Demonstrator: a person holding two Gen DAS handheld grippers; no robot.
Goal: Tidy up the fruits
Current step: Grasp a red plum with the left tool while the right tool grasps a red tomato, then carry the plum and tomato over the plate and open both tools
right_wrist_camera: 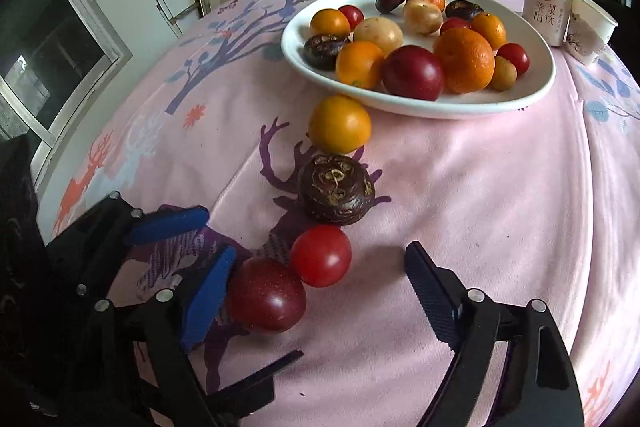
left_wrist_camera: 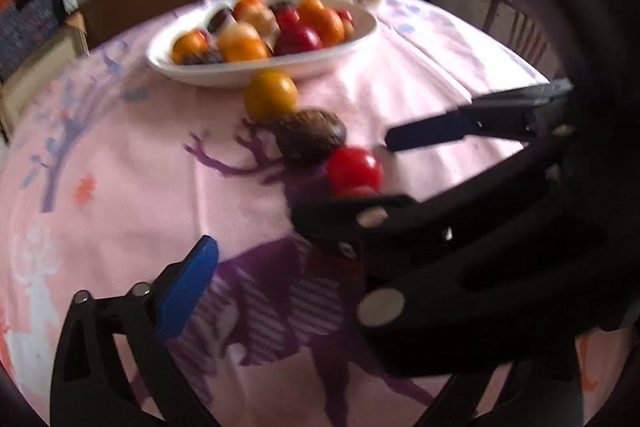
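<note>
A: Pink cloth (right_wrist_camera: 460, 207) over the table. Four fruits off the white plate (right_wrist_camera: 536, 95), laid in a row running from its near rim toward the grippers: yellow-orange fruit (right_wrist_camera: 339, 123) just beside the rim, then dark water chestnut (right_wrist_camera: 336, 189), small red tomato (right_wrist_camera: 321, 255), dark red plum (right_wrist_camera: 266, 294). Neighbours touching or very nearly.

B: Plate contents?

A: Well over a dozen pieces left, mixed: oranges, another plum, tomatoes, more chestnuts, pale round ones. Drink can (right_wrist_camera: 547, 9) and paper cup (right_wrist_camera: 588, 27) behind it, untouched.

B: So how far along?

A: Early, by my reading. If the row is the arrangement wanted, four are placed and most of the job remains. Can't tell the sorting rule: the row so far has one of each kind.

B: Tools?

A: Right gripper (right_wrist_camera: 312, 303) spread wide, holding nothing. Its blue pad (right_wrist_camera: 208, 301) sits against or just beside the plum; the other finger is well clear. Left gripper (left_wrist_camera: 304, 279) also apart and empty, low over the cloth near the row's end. The left view is motion-blurred, and the right tool blocks much of it.

B: Risk?

A: Round fruit on soft cloth; a nudge could roll the row out of line.
</note>
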